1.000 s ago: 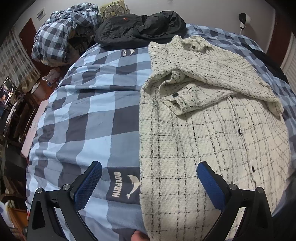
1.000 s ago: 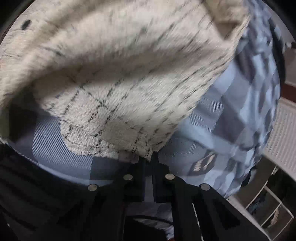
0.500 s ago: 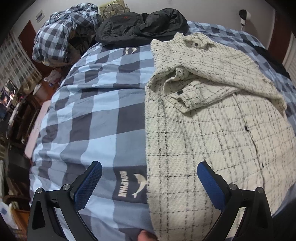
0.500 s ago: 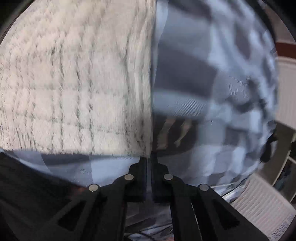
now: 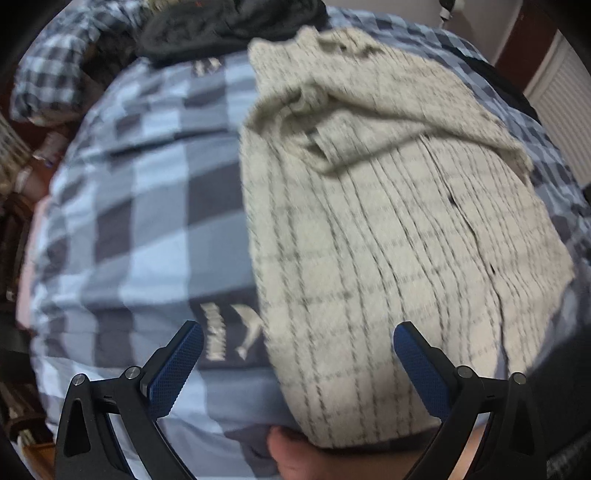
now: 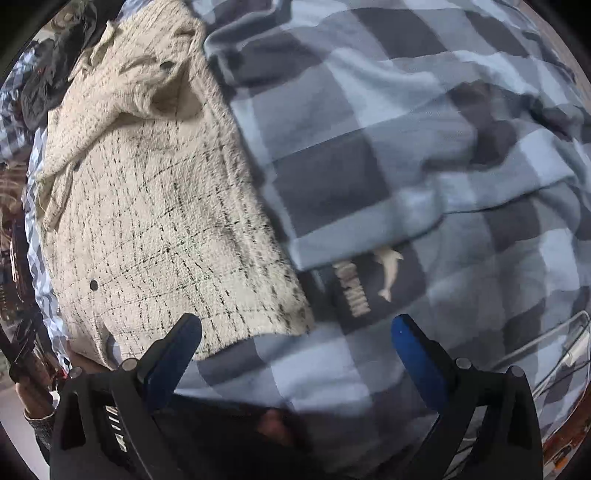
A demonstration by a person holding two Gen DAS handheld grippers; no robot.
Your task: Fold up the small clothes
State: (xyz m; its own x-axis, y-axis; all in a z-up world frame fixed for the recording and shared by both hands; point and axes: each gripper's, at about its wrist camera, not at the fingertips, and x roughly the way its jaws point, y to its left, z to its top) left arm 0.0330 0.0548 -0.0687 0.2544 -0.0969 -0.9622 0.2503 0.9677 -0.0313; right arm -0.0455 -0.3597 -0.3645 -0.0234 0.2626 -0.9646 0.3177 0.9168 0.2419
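Cream checked jacket (image 5: 388, 258) flat on blue checked duvet (image 5: 147, 206), both sleeves folded across chest, hem nearest cameras; left gripper (image 5: 298, 345) with jaws wide apart, empty, straddling jacket's left edge near hem; right gripper (image 6: 296, 338) also spread, empty, above bottom right hem corner (image 6: 295, 317).

Risks – thick woolly cloth likely to spring back or slip from a shallow pinch; easy to catch duvet together with hem, soft bedding giving way underneath; uneven lift of two corners likely to skew next fold and shake sleeves loose.

Hard to read – left view motion-blurred, buttons barely visible; dark clothes pile (image 5: 229, 26) at far end indistinct; nearest hem edge partly behind gripper bodies; fingertip contact with cloth undeterminable.
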